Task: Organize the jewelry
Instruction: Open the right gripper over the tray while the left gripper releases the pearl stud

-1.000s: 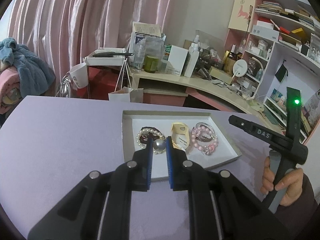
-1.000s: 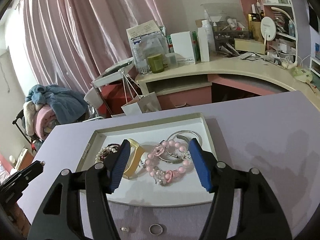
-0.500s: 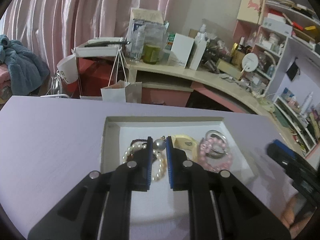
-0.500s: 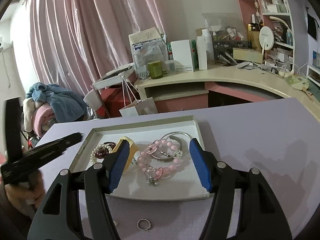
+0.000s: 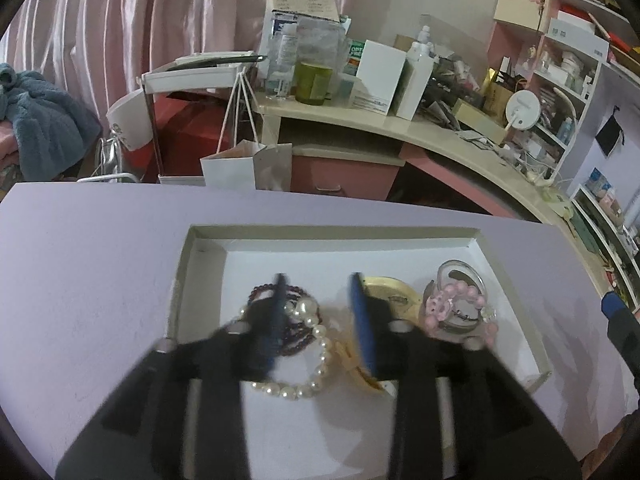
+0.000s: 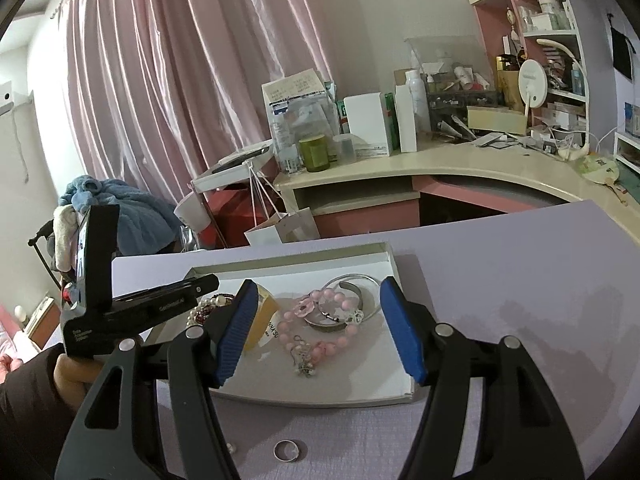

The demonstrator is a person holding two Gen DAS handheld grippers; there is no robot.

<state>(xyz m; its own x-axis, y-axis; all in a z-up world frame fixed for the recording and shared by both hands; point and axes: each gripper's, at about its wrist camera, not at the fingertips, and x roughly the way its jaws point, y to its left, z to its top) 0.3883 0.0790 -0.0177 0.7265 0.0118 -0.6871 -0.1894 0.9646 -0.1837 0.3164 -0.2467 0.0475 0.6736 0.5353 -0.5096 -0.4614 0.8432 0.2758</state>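
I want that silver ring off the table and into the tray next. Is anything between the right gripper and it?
Nothing visible. The ring lies on bare table in front of the tray, below the open right gripper, with only a tiny bead beside it.

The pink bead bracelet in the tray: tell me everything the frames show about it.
The pink bead bracelet is a loop of round, glossy pale-pink beads with a pink flower-shaped piece, a few clear faceted beads and a small silvery charm dangling toward the camera. It lies flat on the white floor of the tray, on the right-hand side, overlapping a silver bangle beneath it. A yellow bangle sits just left of it. No gripper touches it; in the right wrist view it shows between the right gripper's open jaws.
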